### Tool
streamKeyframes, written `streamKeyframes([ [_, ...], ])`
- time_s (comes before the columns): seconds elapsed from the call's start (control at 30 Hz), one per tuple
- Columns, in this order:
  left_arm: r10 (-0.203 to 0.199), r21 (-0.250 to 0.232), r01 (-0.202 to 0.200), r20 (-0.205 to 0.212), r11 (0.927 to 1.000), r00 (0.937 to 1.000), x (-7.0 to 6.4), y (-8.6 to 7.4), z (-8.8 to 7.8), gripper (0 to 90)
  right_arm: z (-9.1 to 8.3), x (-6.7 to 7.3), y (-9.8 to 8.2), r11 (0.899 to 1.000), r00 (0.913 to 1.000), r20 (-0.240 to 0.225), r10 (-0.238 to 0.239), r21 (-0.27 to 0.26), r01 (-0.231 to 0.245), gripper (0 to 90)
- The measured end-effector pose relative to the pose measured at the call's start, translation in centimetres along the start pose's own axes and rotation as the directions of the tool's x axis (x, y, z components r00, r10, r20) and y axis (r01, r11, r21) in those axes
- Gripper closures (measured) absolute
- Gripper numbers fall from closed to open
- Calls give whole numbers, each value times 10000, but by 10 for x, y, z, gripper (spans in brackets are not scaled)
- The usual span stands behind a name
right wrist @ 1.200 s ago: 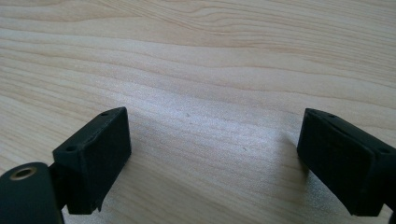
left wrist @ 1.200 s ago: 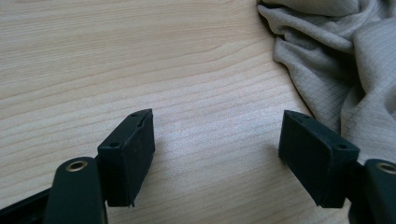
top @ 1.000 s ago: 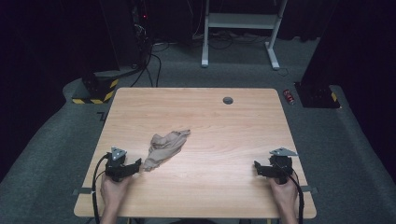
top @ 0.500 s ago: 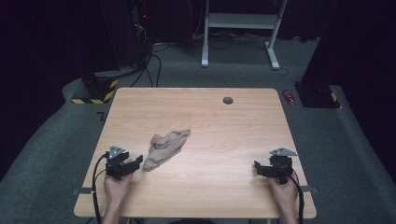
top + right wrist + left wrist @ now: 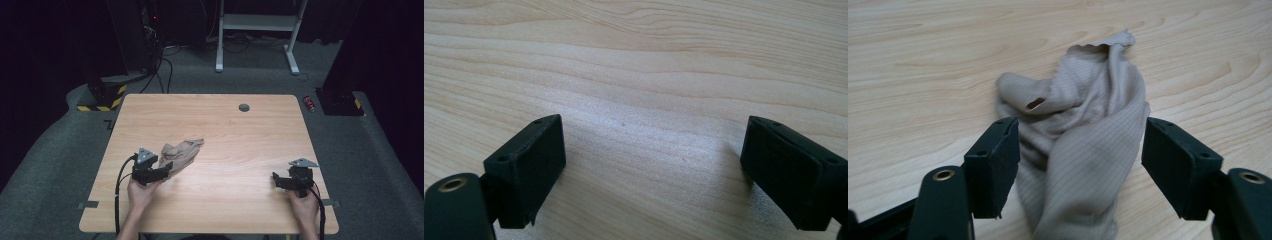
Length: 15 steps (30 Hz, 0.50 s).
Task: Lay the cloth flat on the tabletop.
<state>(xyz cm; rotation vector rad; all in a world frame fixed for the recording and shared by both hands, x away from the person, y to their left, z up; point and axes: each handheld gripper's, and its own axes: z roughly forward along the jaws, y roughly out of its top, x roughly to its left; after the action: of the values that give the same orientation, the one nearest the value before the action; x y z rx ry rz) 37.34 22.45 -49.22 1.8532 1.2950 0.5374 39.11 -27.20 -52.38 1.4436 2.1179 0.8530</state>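
Observation:
A crumpled beige sock (image 5: 181, 153) (image 5: 1080, 145) lies on the wooden table (image 5: 235, 135), left of centre. My left gripper (image 5: 167, 166) (image 5: 1080, 165) is open, its jaws standing on either side of the sock's near end without closing on it. A small hole shows in the fabric in the left gripper view. My right gripper (image 5: 275, 181) (image 5: 651, 175) is open near the table's front right, low over bare wood, with nothing between its jaws.
A small dark round grommet (image 5: 244, 107) is set in the table near its far edge. Beyond the table lie grey carpet, a white desk frame (image 5: 257, 30), cables, and a red can (image 5: 310, 103) on the floor at right.
My left gripper has moved forward and right, bringing its open jaws around the near end of the sock. The right gripper has stayed in place.

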Motion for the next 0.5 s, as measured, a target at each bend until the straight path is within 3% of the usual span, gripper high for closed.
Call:
streamKeyframes([
  [0.07,155,221,-155,23,9996,9999,-4,3,7,311,0,0,0,10000,10000,-1,-17,-3,17,103],
  [0.2,492,781,-467,-312,9959,9983,-9,6,23,317,0,0,0,10000,10000,0,-14,-6,14,103],
  [0.33,439,1085,-378,-549,9934,9975,-9,6,36,361,0,0,0,10000,10000,3,-16,-13,16,105],
  [0.5,284,1225,-185,-796,9923,9964,-6,6,41,536,0,0,0,10000,10000,-1,-16,-17,16,106],
])
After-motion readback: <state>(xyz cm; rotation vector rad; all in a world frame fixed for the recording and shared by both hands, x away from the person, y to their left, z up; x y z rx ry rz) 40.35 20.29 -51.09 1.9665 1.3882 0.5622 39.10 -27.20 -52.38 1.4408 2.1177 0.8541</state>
